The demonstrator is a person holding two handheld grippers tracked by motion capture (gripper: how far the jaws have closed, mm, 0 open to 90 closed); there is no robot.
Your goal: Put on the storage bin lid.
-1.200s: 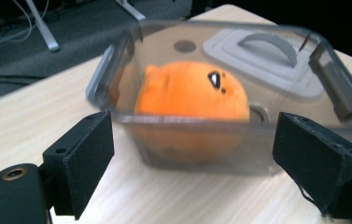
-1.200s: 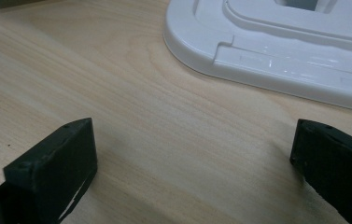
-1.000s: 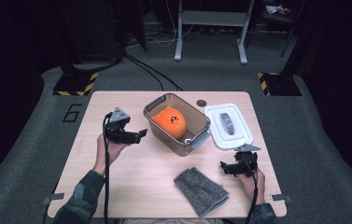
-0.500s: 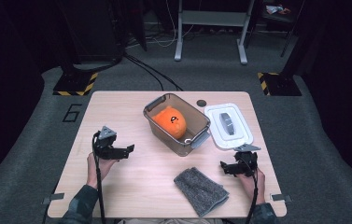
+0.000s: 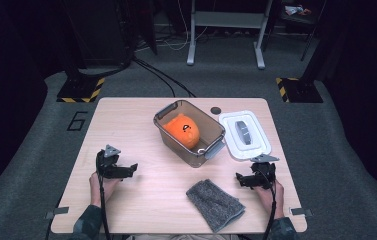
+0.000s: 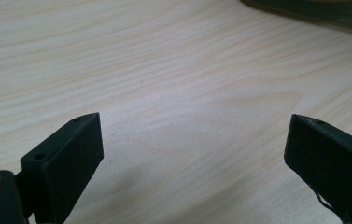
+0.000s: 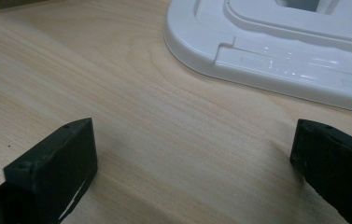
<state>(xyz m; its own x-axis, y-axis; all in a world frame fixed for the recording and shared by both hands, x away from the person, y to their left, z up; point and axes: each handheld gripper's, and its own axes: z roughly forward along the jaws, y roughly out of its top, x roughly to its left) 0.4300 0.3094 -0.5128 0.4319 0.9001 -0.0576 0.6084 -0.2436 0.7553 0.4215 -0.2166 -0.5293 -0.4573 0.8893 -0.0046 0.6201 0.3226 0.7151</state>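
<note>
Two tongs are in your hands, both low over the wooden surface (image 5: 141,130). Left tongs (image 5: 132,169): jaws spread wide, having just been opening, with bare wood and nothing else between them in the left gripper view (image 6: 194,135). They sit near the left edge, well apart from the bin.

Right tongs (image 5: 239,179): jaws wide, nothing between them; in the right gripper view (image 7: 194,144) they point toward the white lid (image 7: 276,51), which lies flat just beyond the tips, not touching.

Clear bin (image 5: 215,130) stands at the middle of the surface, open, with an orange ball (image 5: 182,131) inside. White lid (image 5: 261,145) lies just beside the bin on its right. Grey cloth (image 5: 215,204) lies near the front edge, between your two hands and closer to the right one. Small dark disc (image 5: 216,110) rests behind the bin.
</note>
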